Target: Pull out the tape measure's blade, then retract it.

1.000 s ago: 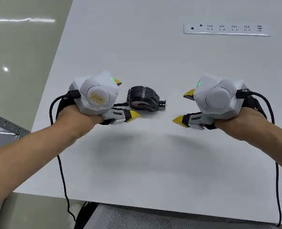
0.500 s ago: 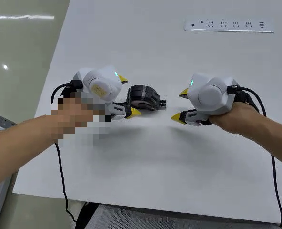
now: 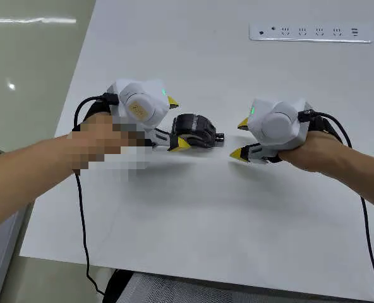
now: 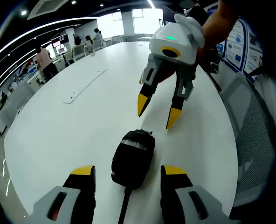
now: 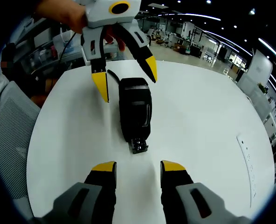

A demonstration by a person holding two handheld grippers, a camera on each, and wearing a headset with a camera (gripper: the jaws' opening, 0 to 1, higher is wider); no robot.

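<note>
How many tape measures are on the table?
1: the tape measure lies on the table, between the open jaws of the left gripper, blade end facing the right gripper.

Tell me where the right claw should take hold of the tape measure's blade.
Probably pinch the small end hook jutting from the tape measure, coming straight in from the right claw side: it points at that claw's open jaws.

Nothing legible anywhere: the yellow sticker (image 3: 136, 108) on the left gripper (image 3: 177, 124) carries marks too small to read, and the posters (image 4: 236, 39) seen from the left gripper view are blurred
</note>
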